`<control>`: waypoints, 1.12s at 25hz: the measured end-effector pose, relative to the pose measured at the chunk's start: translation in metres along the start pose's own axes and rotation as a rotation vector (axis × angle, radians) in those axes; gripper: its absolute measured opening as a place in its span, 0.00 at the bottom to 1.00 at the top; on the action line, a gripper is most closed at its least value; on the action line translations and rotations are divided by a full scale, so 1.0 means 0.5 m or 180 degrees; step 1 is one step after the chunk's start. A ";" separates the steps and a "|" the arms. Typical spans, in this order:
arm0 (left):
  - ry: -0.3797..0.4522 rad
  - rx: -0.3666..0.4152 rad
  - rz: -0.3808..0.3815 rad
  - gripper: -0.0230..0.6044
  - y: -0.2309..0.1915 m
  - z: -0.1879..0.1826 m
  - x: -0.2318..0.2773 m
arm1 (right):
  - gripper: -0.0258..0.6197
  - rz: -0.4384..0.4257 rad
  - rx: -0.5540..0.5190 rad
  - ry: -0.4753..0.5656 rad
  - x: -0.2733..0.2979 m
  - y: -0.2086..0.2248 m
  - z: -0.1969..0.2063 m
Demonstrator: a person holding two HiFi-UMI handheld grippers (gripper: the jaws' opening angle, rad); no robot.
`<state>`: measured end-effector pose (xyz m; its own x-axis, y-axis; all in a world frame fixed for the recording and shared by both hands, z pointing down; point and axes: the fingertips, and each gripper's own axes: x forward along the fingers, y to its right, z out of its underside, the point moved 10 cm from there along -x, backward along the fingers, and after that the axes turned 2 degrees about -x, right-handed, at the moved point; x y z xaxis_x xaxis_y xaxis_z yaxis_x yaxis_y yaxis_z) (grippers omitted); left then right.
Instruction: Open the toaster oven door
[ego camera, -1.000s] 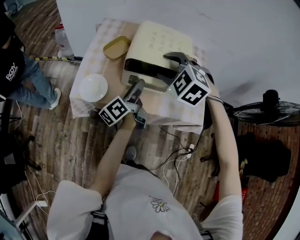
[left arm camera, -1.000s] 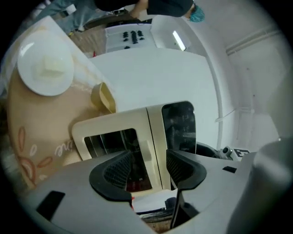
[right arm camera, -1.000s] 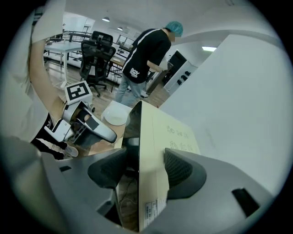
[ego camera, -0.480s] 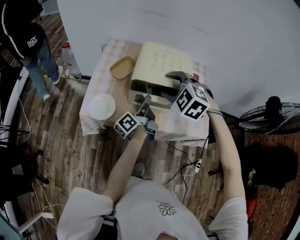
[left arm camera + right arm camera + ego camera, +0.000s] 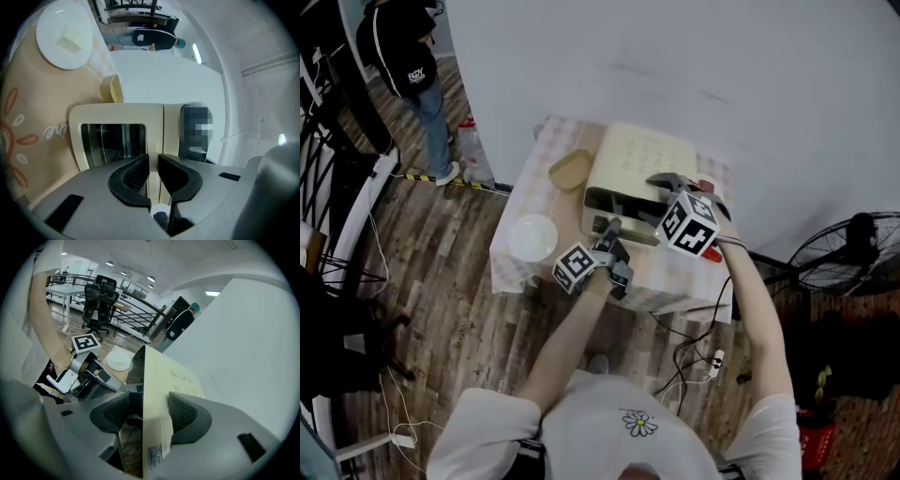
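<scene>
Grasping is the step in hand. The oven [image 5: 642, 164] sits on the table [image 5: 534, 192], its door [image 5: 112, 140] shut. The left gripper [image 5: 153, 157] has narrow jaws that are closing astride the pale strip at the door's edge, seemingly not yet tight. The right gripper [image 5: 150, 406], jaws wide, clasps the oven's top front corner, likely steadying it. Next the left needs a firm pinch, then probably an outward pull.

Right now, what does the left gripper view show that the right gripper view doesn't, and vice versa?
Left only: the toaster oven with its door glass head-on, a tan bowl beside it, and the left gripper, fingers closing; whether anything sits between them, I can't tell. Right only: the right gripper, fingers clamping the oven's edge, plus an office chair. Both: the oven, the white plate, a bystander in black.
</scene>
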<state>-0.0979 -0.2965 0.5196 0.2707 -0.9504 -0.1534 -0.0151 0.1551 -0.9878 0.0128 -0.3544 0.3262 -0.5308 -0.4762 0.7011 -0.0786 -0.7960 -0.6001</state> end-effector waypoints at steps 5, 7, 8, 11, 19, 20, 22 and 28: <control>0.0037 -0.0010 0.0022 0.14 -0.001 0.001 0.003 | 0.43 0.0025 0.0005 -0.0044 0.000 0.001 -0.002; 0.0034 -0.0006 0.0033 0.14 -0.001 0.000 0.002 | 0.43 0.0027 0.0009 -0.0064 -0.001 0.001 -0.004; 0.0028 -0.0007 0.0040 0.14 0.000 0.000 0.003 | 0.43 0.0029 0.0010 -0.0071 -0.001 0.002 -0.006; 0.0023 -0.0024 0.0058 0.14 0.001 0.000 0.001 | 0.43 0.0042 0.0012 -0.0086 -0.002 0.002 -0.009; 0.0049 -0.0060 0.0084 0.14 0.002 0.003 -0.002 | 0.43 0.0053 0.0027 -0.0114 -0.004 0.000 -0.011; 0.0044 -0.0065 0.0090 0.14 0.002 0.003 -0.003 | 0.43 0.0055 0.0031 -0.0115 -0.004 -0.001 -0.011; 0.0046 -0.0073 0.0094 0.13 -0.001 0.003 -0.002 | 0.43 0.0059 0.0037 -0.0115 -0.003 -0.001 -0.009; 0.0075 -0.0091 0.0128 0.13 -0.003 0.001 0.000 | 0.43 0.0064 0.0042 -0.0086 -0.001 0.004 -0.010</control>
<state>-0.0975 -0.2964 0.5211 0.2467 -0.9496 -0.1932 -0.0531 0.1858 -0.9811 0.0087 -0.3539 0.3230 -0.5092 -0.5019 0.6992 -0.0568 -0.7910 -0.6091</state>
